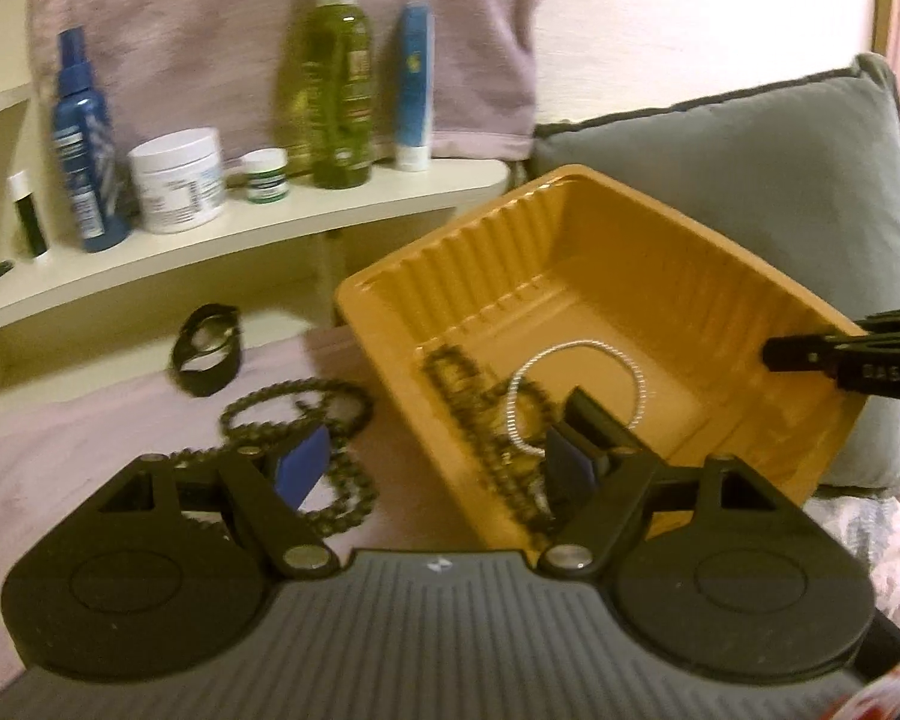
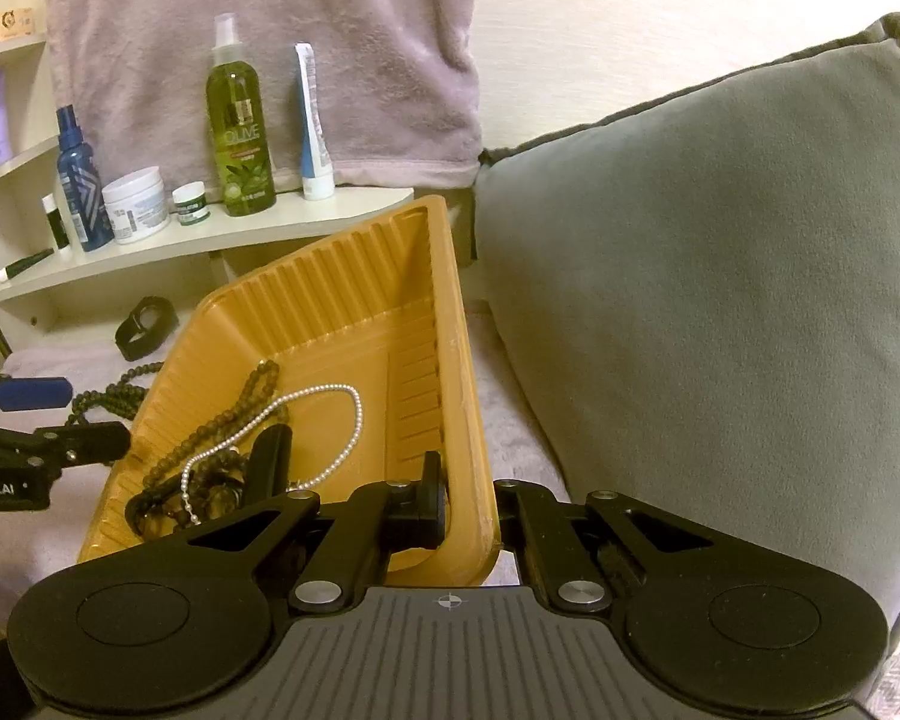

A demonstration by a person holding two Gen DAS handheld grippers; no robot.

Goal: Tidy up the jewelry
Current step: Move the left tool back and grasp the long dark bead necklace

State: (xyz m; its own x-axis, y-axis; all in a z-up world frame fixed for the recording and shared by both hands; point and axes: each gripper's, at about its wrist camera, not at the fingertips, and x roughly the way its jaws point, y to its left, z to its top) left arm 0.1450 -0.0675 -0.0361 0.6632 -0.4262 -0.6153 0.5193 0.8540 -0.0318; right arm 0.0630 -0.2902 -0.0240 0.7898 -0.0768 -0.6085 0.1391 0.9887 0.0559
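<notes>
Jewelry is partly sorted: left of the orange tray [image 2: 330, 300], on the pink cover, lie a black watch band [image 1: 205, 350] and a dark bead necklace [image 1: 297, 420], touching the tray's left wall or nearly so. Inside the tray, near its front left corner, a second dark bead strand [image 2: 222, 420] is tangled with a pearl necklace [image 2: 342, 414]. Right of the tray stands a grey pillow [image 2: 720, 300].

The left gripper [image 1: 432, 456] has its jaws spread wide, one finger outside the tray's left wall and one inside, holding nothing. The right gripper [image 2: 471, 498] is pinching the tray's right rim and seems to lift that side.

I judge the strands light, limp and easy to slip or tangle; better to pinch the outside necklace at a bunched loop. The tray looks thin and flexible.
</notes>
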